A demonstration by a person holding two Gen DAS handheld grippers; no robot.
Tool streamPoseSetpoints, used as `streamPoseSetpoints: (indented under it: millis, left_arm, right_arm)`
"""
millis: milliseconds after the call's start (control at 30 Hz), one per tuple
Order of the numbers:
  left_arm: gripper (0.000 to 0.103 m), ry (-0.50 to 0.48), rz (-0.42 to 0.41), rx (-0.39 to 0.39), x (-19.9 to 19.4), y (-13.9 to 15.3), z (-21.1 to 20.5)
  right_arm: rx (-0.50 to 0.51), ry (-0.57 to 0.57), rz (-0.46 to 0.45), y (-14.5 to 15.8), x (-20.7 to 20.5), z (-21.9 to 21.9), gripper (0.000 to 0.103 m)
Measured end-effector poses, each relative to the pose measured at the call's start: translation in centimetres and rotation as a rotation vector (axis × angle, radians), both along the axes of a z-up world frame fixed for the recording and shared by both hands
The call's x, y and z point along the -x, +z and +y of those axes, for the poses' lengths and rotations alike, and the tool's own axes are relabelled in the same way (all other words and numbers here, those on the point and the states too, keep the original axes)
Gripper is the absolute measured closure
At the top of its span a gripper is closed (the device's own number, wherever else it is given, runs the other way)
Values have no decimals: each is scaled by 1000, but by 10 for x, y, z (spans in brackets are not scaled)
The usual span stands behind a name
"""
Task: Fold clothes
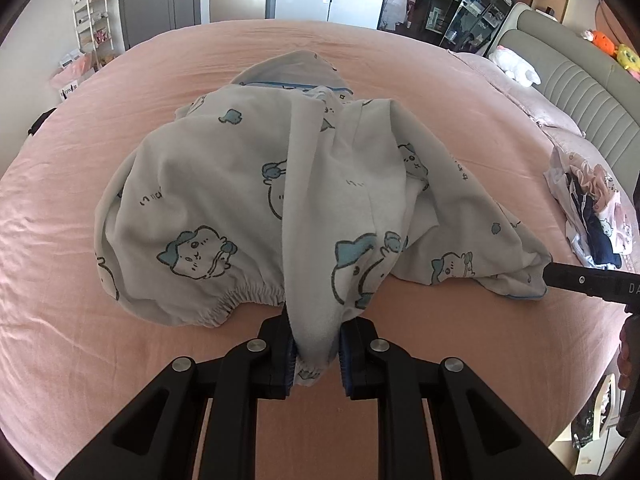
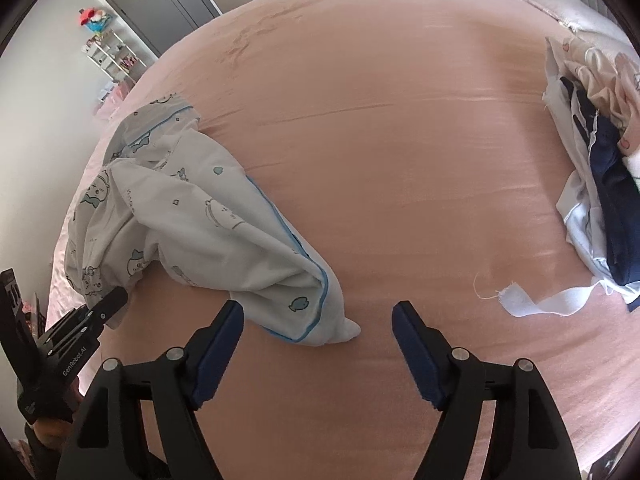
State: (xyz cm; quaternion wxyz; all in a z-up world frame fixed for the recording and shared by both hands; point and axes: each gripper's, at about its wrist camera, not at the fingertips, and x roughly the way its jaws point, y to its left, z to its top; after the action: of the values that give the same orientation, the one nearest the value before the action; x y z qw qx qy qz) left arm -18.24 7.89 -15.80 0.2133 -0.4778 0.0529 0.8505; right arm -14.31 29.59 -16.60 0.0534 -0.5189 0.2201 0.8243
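The left gripper (image 1: 315,344) pinches a bunched fold of the white cartoon-print pyjama trousers (image 1: 256,184) between its blue pads; the cloth hides the pad faces, and the garment's edge drops out of sight between the fingers. From that grip the trousers rise and spread away across the pink bedsheet (image 1: 120,360), the elastic waistband (image 1: 244,300) sagging just left of the gripper. What lies under the heap cannot be made out.

The right gripper (image 2: 318,322) stands spread wide, nothing between its pads, low over the sheet. Just ahead of it, slightly left, lies a blue-piped trouser leg end (image 2: 308,304), close to the left finger but whether touching is unclear. In the left wrist view this gripper shows only as a black bar cut off at the right edge (image 1: 588,282), its tip meeting the cloth; its jaws are hidden there.

Only the right wrist view shows the white fabric strip (image 2: 536,300) on the sheet near right. The pile of other clothes (image 2: 600,184) at far right is cut by the frame edge in both views. The headboard (image 1: 580,80) and glass cabinet (image 1: 452,0) appear only in the left wrist view.
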Motion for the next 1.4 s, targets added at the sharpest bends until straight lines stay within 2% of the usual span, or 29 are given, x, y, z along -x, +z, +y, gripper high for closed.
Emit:
streamPoseSetpoints:
  millis: [133, 267, 433, 600, 767, 867, 1233, 1400]
  left_arm:
    - [88, -11, 7, -13, -1, 8, -5]
    - [88, -46, 38, -2, 0, 23, -7]
    - [88, -76, 72, 5, 3, 43, -8]
    - [88, -88, 89, 8, 9, 56, -5]
    - [88, -112, 110, 21, 17, 66, 2]
    - [88, -128, 121, 40, 19, 70, 6]
    - [88, -125, 129, 59, 37, 77, 8]
    - [88, -123, 144, 57, 47, 82, 6]
  right_arm:
    - [-31, 12, 2, 13, 6, -7, 27]
    - [-110, 53, 30, 28, 11, -24, 26]
    - [-75, 113, 77, 33, 8, -37, 26]
    - [-209, 197, 104, 34, 11, -60, 26]
    - [-273, 317, 152, 29, 18, -82, 27]
    - [-337, 377, 130, 23, 25, -95, 26]
    - [-465, 521, 130, 10, 37, -134, 27]
    - [-493, 575, 126, 2, 39, -149, 27]
